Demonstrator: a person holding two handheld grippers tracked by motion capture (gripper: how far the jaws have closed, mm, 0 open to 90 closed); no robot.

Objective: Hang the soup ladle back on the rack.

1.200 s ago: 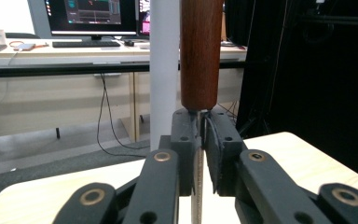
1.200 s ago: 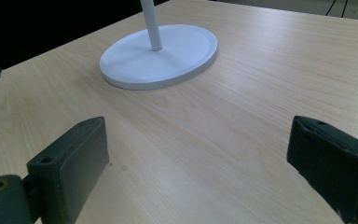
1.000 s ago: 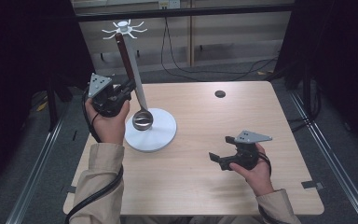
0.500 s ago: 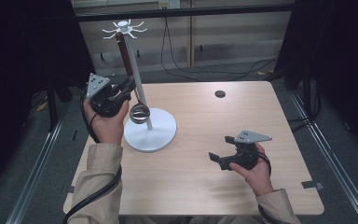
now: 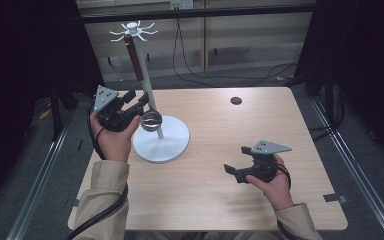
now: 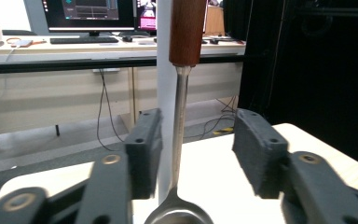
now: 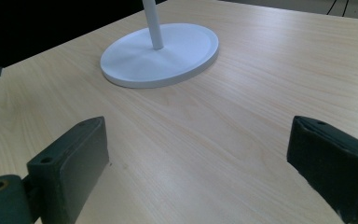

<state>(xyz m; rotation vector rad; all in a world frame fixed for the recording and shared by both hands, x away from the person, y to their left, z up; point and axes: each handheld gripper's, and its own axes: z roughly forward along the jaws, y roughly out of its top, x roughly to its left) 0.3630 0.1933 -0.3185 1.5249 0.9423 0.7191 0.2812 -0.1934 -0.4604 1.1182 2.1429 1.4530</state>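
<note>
A stand (image 5: 160, 141) rests on the left half of the table (image 5: 260, 120), its pole rising to a hook ring at the top, and a ladle (image 5: 141, 85) hangs from that ring beside the pole with its bowl just above the base. The left gripper (image 5: 142, 104) sits left of the pole, the ladle's shaft between its parted jaws, while the right gripper (image 5: 233, 169) lies well apart toward the table's near right. A small disc (image 5: 236, 100) lies at the far edge, right of the stand.

Pale wood, white stand, dark tools.

The table (image 5: 280, 150) is light beige wood with a fine grain. The stand (image 5: 161, 145) is plain white, base and pole alike. The ladle (image 5: 150, 120) has a shiny silver bowl and stem and a reddish-brown wooden handle. Both grippers, left (image 5: 139, 103) and right (image 5: 236, 170), are black with grey top plates; the person's sleeves (image 5: 100, 200) are tan.
</note>
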